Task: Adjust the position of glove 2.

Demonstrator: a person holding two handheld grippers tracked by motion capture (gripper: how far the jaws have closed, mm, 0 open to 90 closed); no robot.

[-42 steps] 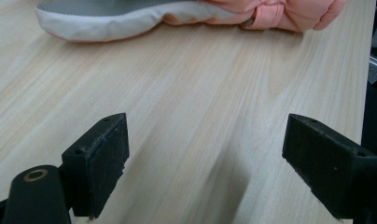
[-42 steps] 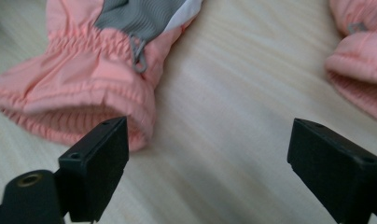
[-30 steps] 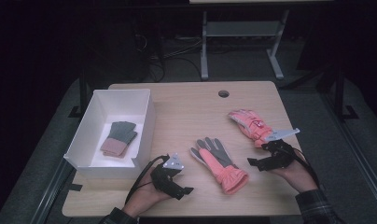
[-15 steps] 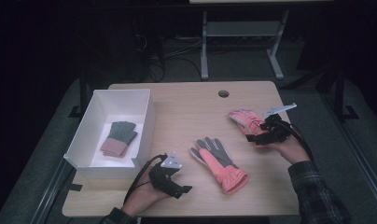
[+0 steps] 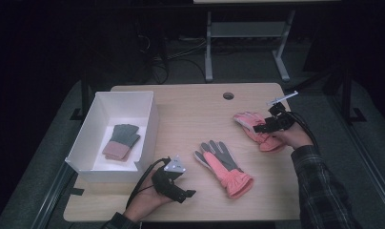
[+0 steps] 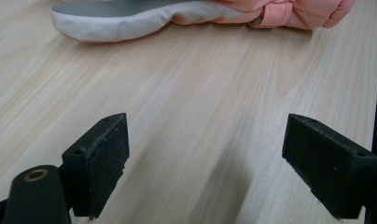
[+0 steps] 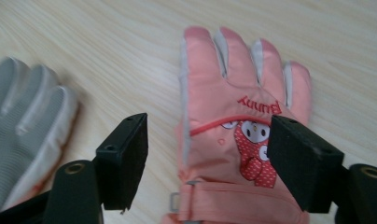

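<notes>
At the right of the high view, the right gripper (image 5: 266, 125) hangs over the pink glove (image 7: 233, 140), its jaws spread on both sides and just closing, not pressing it. Lower left, the left gripper (image 5: 181, 191) stands wide open above the bare table (image 6: 200, 116), near the second glove (image 5: 224, 167).

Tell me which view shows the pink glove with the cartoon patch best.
Right gripper view: the pink glove lies back-up with patch and lettering legible, between the open jaws of the right gripper. The high view shows it small, partly hidden by that gripper. The left gripper view shows the other glove, grey palm up.
</notes>
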